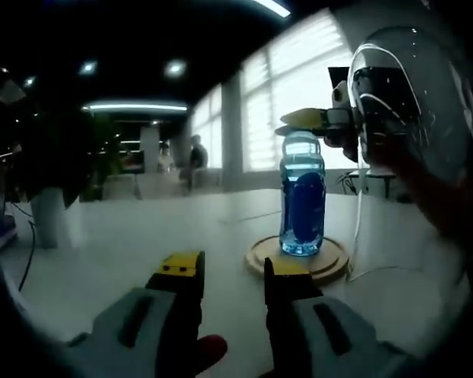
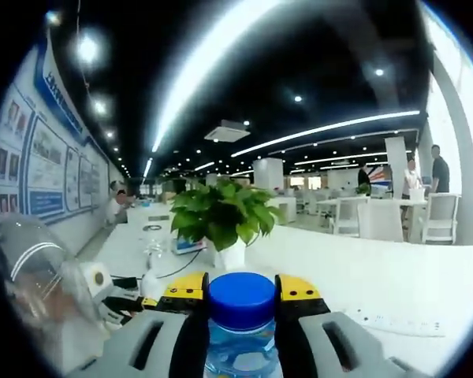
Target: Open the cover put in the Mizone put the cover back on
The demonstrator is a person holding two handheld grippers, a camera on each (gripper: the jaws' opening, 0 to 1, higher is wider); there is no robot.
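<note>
The Mizone bottle [image 1: 303, 194] stands upright on a round wooden coaster [image 1: 298, 259] on the white table [image 1: 142, 236], long axis vertical, and it lies straight ahead of the left gripper [image 1: 232, 276] and a touch to its right, with bare table between the jaws and the coaster. The right gripper [image 1: 325, 120] is the nearer one by far: seen from the left gripper view, it reaches in at the very top of the bottle. In the right gripper view the blue cap [image 2: 241, 300] sits squarely between the right gripper's yellow-tipped jaws, which stand close against its two sides; whether they press it or merely flank it I cannot tell. The left gripper's jaws are parted to a moderate gap and hold nothing. A potted plant [image 2: 221, 213] stands beyond the bottle, farther along the table.
</note>
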